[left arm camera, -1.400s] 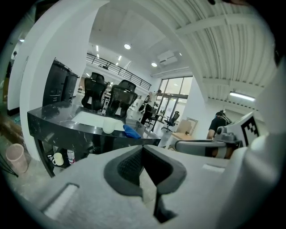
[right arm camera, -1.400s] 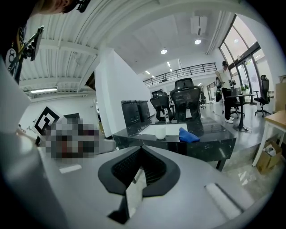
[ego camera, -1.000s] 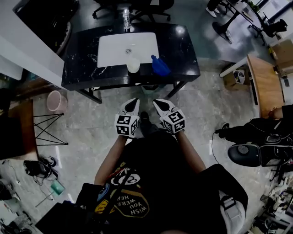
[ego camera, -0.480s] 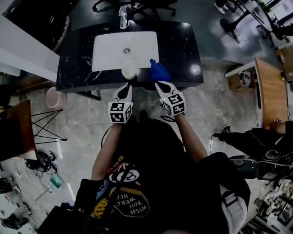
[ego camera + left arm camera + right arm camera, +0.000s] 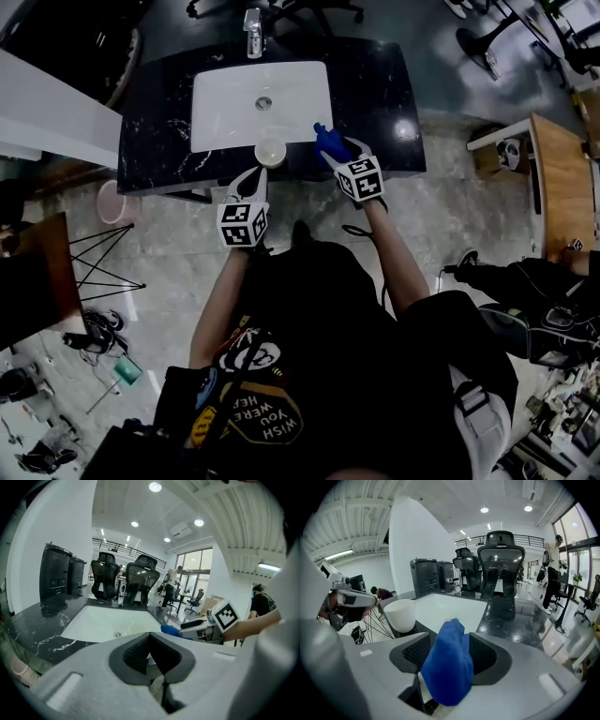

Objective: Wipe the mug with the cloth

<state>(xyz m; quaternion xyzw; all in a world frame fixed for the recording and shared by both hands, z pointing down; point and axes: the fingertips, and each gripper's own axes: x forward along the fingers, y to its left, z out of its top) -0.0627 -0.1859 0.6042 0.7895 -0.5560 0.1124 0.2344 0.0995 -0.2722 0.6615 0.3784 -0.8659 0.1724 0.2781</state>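
Mug (image 5: 270, 150) upright on black counter (image 5: 380, 89), front edge, at 6 o'clock of sink (image 5: 225, 108). We judge step as cloth pickup, wiping not begun. Right gripper (image 5: 450, 656) jaws have just been opening, now spread; blue cloth (image 5: 449, 667) stands between pads, unpinched. Left gripper (image 5: 150, 651) jaws pressed together, empty, mug at its 12 o'clock. Next, we think: close right on cloth, open left for mug.
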